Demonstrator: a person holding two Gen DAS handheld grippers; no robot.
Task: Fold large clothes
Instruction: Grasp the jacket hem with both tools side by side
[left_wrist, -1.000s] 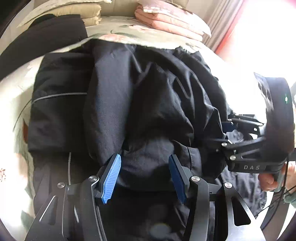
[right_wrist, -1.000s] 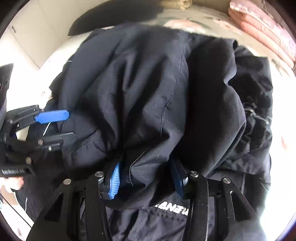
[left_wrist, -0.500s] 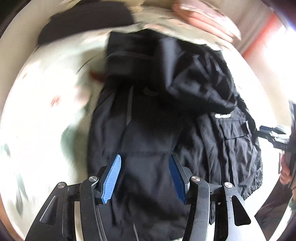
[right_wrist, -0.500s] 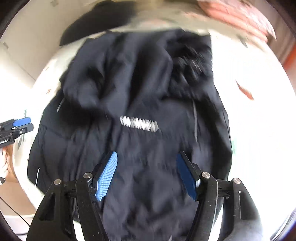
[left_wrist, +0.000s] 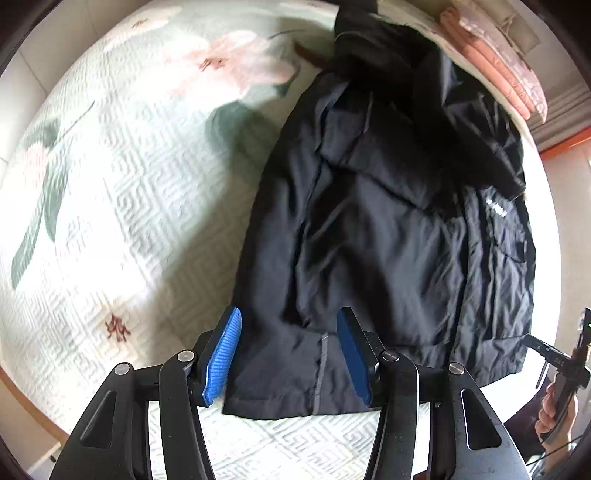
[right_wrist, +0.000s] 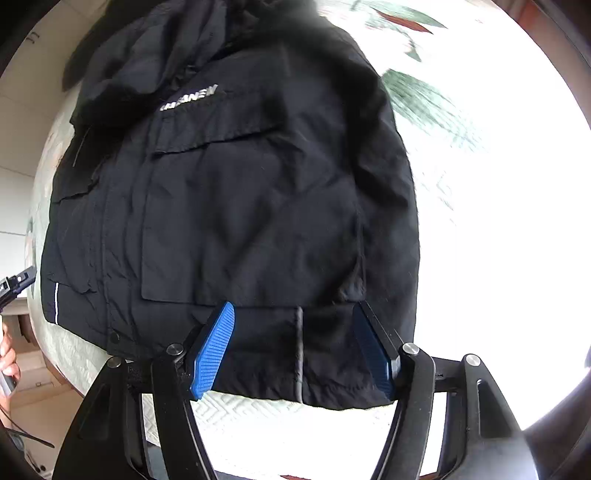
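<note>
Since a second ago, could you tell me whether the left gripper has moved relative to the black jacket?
Yes. The left gripper has backed away from the bunched black jacket; its open fingers now frame the hem.

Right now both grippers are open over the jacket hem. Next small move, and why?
Probably lower both and close on the hem. The black jacket lies flat on the quilt; the left gripper and right gripper each straddle its near hem, jaws open and empty, one toward each corner.

Floral quilt (left_wrist: 122, 206), pink folded bedding (left_wrist: 495, 70)
</note>
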